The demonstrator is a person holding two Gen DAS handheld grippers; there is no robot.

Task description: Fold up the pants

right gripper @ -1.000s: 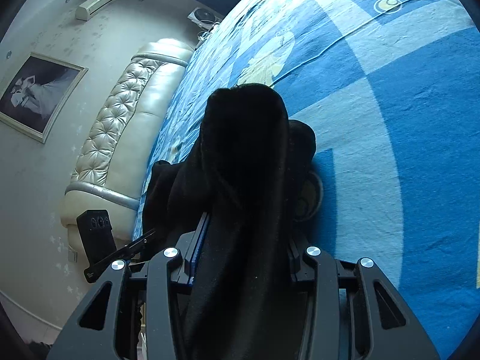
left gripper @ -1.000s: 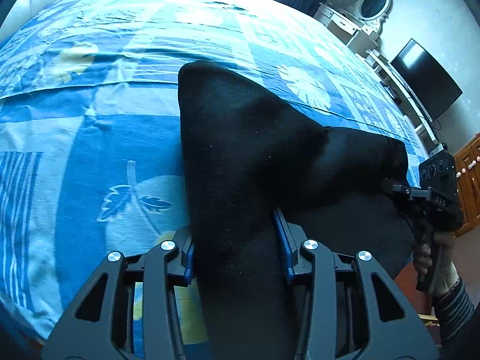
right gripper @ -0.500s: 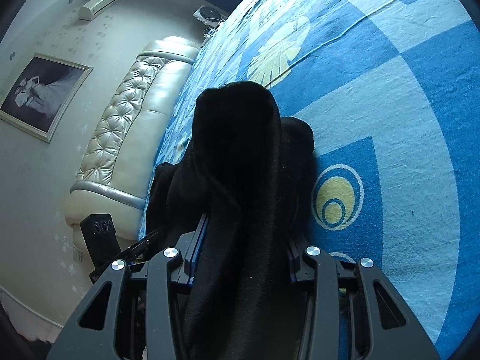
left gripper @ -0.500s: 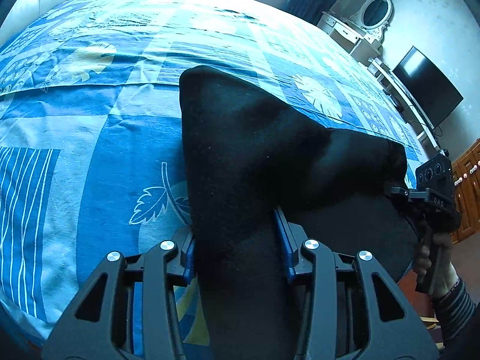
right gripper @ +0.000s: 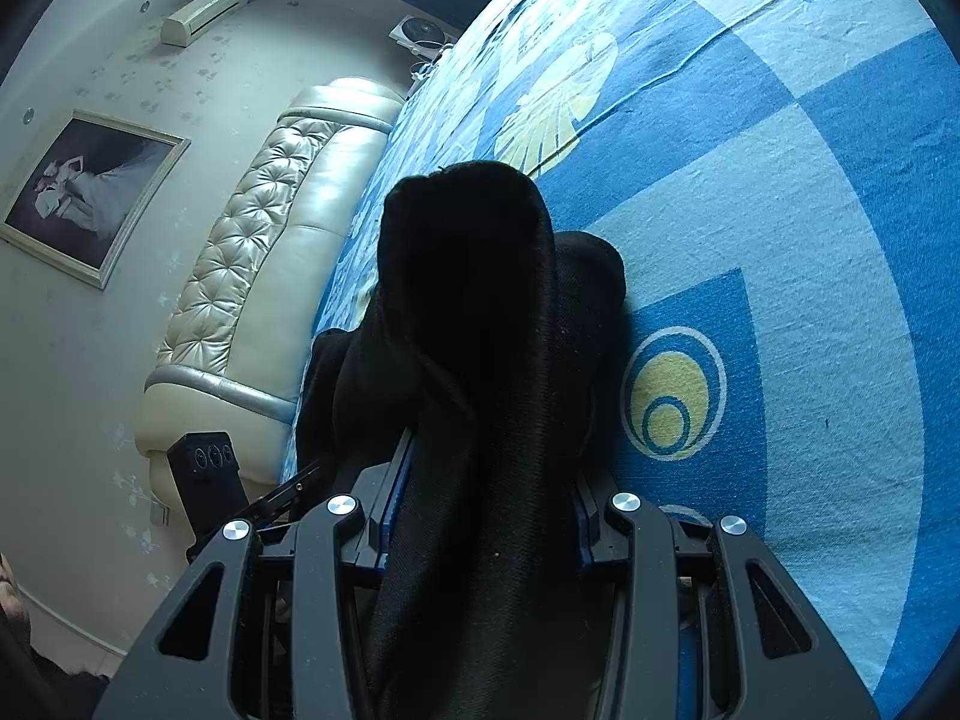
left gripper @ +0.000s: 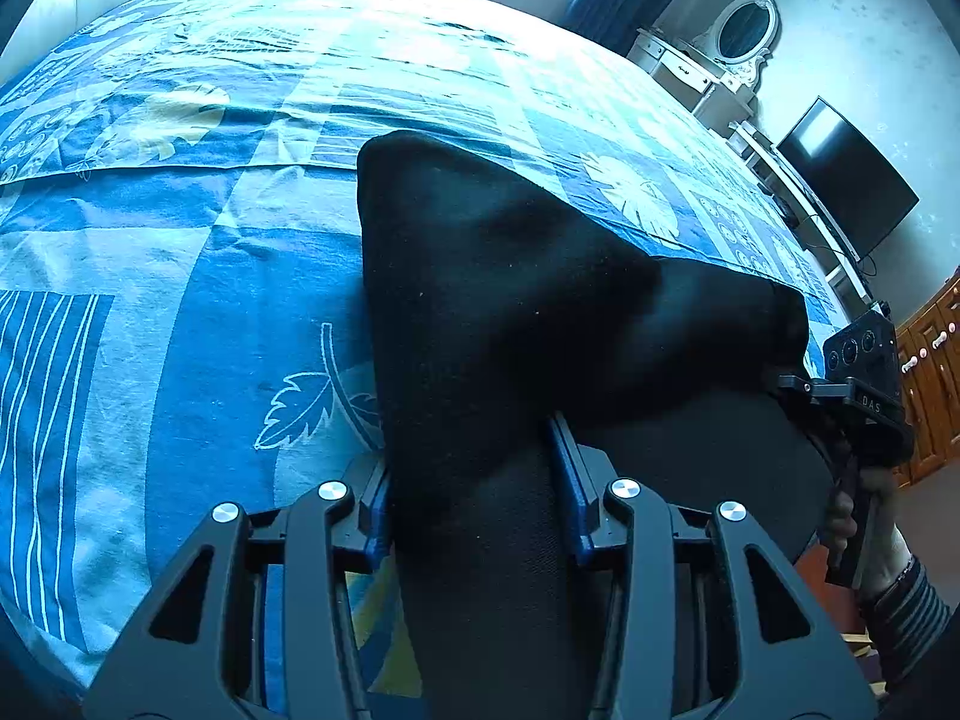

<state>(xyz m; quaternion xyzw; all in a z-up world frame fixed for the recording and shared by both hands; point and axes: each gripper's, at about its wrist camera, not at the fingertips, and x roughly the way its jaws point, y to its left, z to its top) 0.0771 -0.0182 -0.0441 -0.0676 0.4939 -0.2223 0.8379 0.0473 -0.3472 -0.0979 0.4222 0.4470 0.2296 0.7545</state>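
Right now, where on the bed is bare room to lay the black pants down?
The bedspread is bare left of the pants, toward the headboard, and beyond them toward the window. The near edge is crowded: left gripper and right gripper both clamp bunched cloth.

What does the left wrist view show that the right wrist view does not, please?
Left wrist only: a TV, an oval mirror and the hand carrying the right gripper. Right wrist only: a picture, an air conditioner and the padded headboard. Both: the black pants clamped in each gripper over the blue bedspread, with the other gripper in view.
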